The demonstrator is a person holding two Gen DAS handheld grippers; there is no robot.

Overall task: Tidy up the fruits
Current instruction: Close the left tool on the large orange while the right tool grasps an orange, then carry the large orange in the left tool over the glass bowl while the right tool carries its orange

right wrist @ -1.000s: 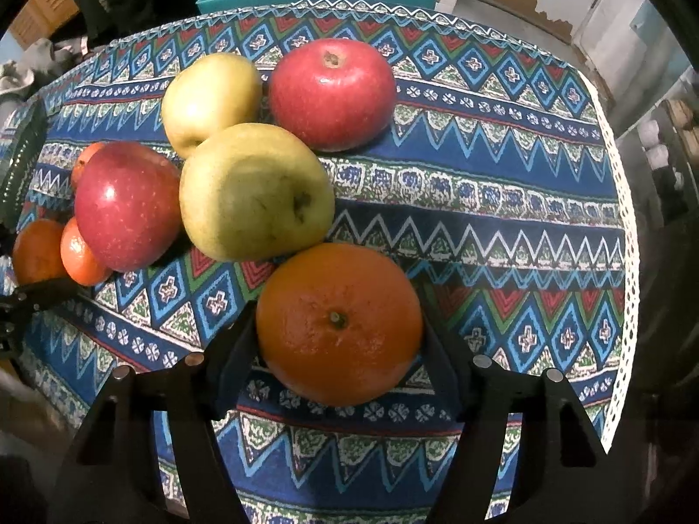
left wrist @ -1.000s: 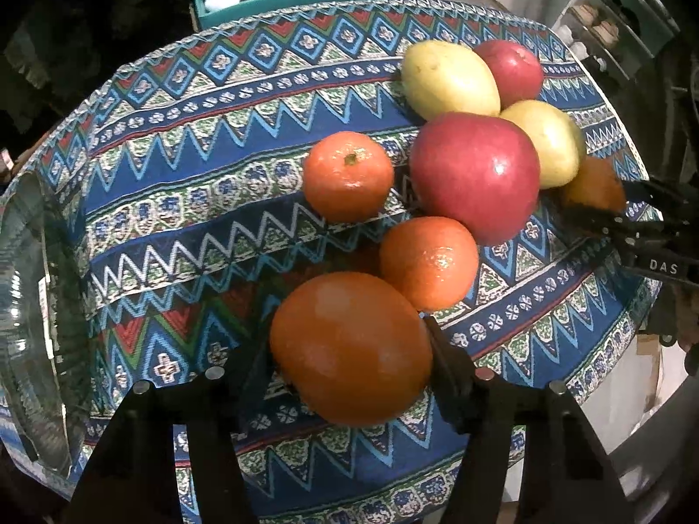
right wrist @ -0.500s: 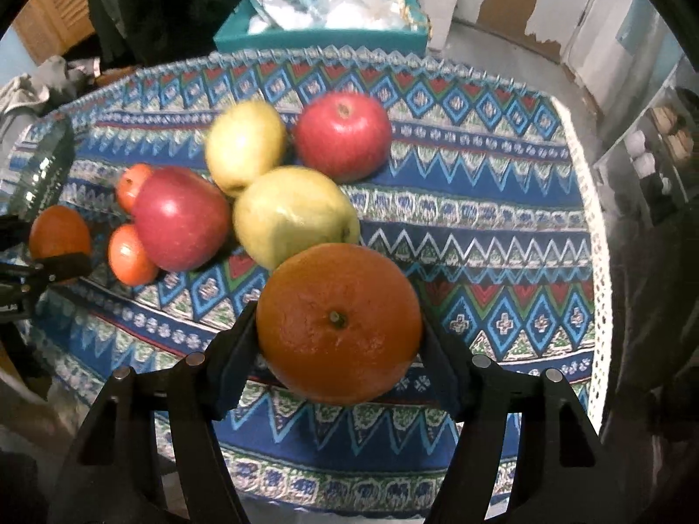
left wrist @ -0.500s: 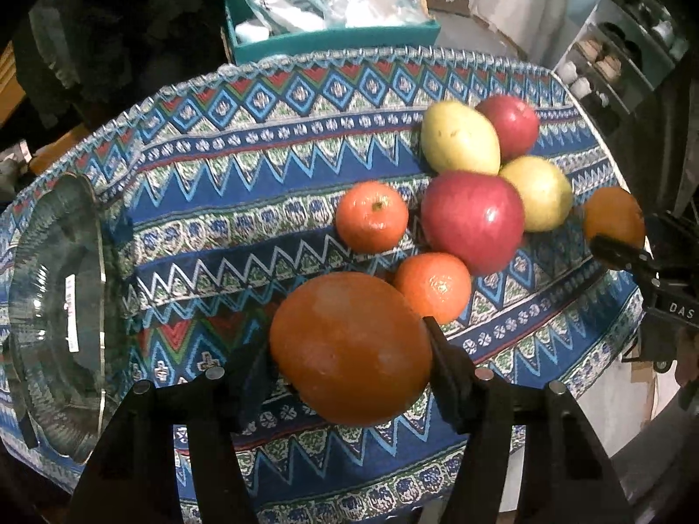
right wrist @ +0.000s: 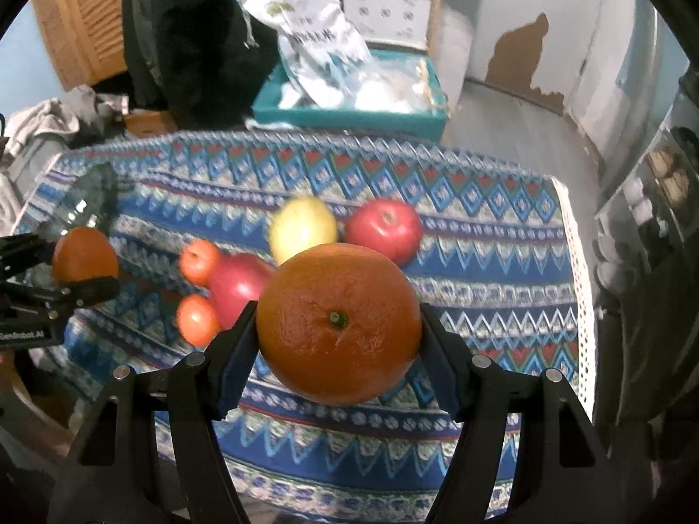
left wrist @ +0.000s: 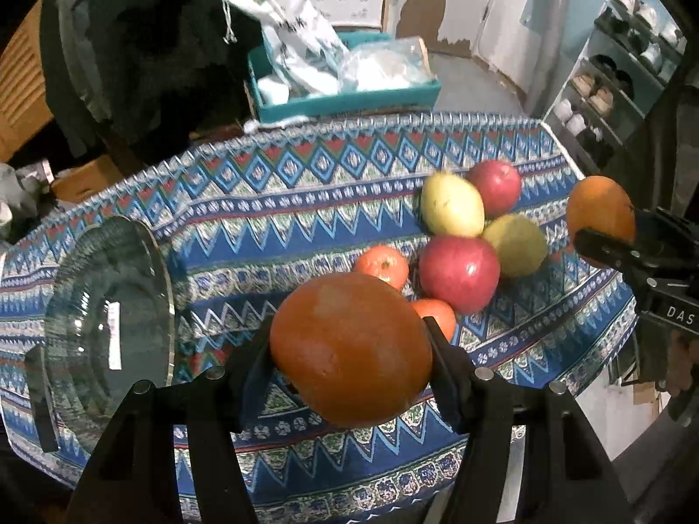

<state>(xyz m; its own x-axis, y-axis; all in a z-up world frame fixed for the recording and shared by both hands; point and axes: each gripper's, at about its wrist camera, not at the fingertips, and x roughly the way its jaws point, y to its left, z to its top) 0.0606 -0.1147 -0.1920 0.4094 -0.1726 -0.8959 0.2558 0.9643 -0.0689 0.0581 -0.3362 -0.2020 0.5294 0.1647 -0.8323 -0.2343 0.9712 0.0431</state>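
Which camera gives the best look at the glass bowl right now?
The left wrist view: the glass bowl fills its lower left, rim and ribbed wall sharp, apparently empty. The right wrist view catches only a small blurred piece of it at the table's far left edge.

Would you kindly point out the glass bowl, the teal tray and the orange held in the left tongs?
glass bowl (left wrist: pixel 168 288), left wrist view, right rim.
teal tray (left wrist: pixel 349 102), left wrist view, front wall.
orange (left wrist: pixel 349 349), left wrist view, middle of peel.

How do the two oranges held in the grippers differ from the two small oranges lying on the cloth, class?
The left orange and the right orange are each clamped in a gripper above the cloth; the small oranges lie loose on it beside a red apple. The held oranges look bigger and duller; the small oranges look brighter. All four are round and orange.
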